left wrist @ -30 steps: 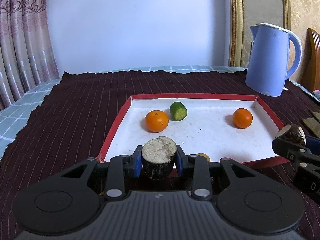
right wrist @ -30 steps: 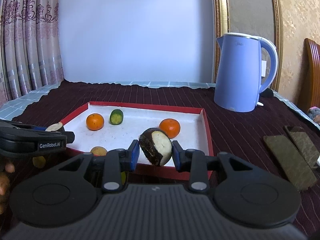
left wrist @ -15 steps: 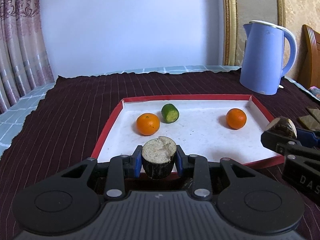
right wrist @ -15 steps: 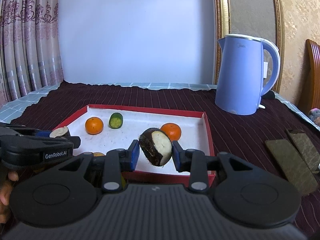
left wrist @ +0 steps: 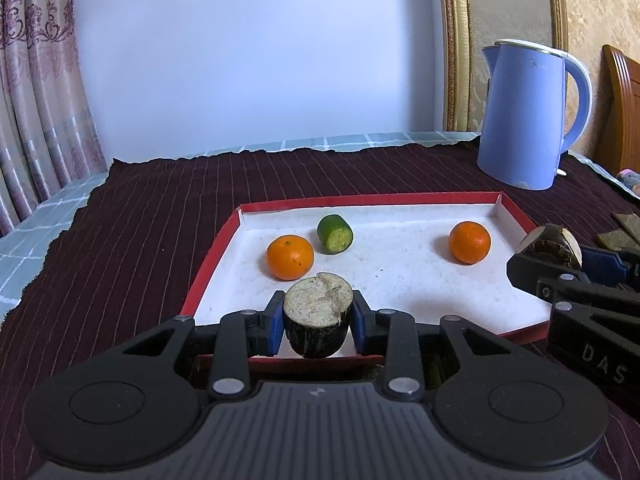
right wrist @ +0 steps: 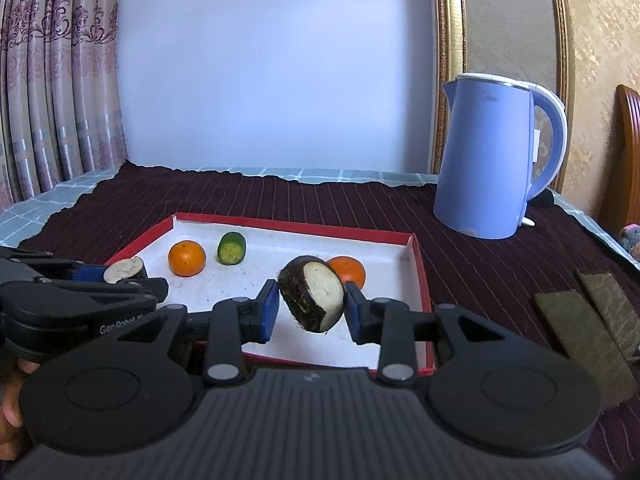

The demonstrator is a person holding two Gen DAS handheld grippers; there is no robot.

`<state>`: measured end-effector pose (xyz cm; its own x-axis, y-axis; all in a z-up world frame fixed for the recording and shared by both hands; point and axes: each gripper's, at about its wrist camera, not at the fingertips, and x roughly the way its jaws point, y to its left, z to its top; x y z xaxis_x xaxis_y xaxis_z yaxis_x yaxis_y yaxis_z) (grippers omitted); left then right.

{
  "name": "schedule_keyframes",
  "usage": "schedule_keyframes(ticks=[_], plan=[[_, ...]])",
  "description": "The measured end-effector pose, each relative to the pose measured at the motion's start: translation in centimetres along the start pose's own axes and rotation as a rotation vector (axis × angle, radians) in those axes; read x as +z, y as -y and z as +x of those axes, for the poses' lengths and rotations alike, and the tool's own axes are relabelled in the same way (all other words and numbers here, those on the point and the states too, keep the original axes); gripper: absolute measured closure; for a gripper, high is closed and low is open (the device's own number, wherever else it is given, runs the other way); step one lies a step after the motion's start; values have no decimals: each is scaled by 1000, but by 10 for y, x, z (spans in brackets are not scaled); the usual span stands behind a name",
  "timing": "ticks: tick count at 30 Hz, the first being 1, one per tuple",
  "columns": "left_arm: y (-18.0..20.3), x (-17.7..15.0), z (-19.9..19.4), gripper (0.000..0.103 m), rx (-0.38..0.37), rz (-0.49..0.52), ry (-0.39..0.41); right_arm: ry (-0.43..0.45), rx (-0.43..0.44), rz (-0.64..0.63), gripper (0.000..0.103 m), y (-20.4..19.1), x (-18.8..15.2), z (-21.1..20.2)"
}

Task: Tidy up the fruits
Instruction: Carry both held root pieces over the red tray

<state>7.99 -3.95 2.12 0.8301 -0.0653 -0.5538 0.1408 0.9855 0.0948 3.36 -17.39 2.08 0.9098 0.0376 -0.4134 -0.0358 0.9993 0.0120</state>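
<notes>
1. Carrying was the step: left claw (left wrist: 318,326) clamped a dark-skinned cut piece (left wrist: 318,326) above the red-edged tray's (left wrist: 208,264) near rim.
2. Right claw (right wrist: 311,304) gripped another dark cut chunk (right wrist: 311,298) over the tray.
3. Next move likely needed lowering both, then releasing.

- A dark maroon striped cloth (left wrist: 132,248) covers the surface across mid-frame; pale blue checked fabric (left wrist: 24,236) shows beyond its ragged left and far edges
- A red-rimmed white tray (left wrist: 212,256) lies at centre
- A blue kettle (left wrist: 524,120) stands upper right
- Flat dark slabs (right wrist: 576,320) lie at right
</notes>
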Motion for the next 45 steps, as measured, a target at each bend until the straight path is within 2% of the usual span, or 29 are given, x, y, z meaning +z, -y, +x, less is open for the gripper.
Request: schedule_keyframes(ticks=[45], plan=[[15,26,48,71,56,30,-44,-26,-27,-12,71,6,20,38]])
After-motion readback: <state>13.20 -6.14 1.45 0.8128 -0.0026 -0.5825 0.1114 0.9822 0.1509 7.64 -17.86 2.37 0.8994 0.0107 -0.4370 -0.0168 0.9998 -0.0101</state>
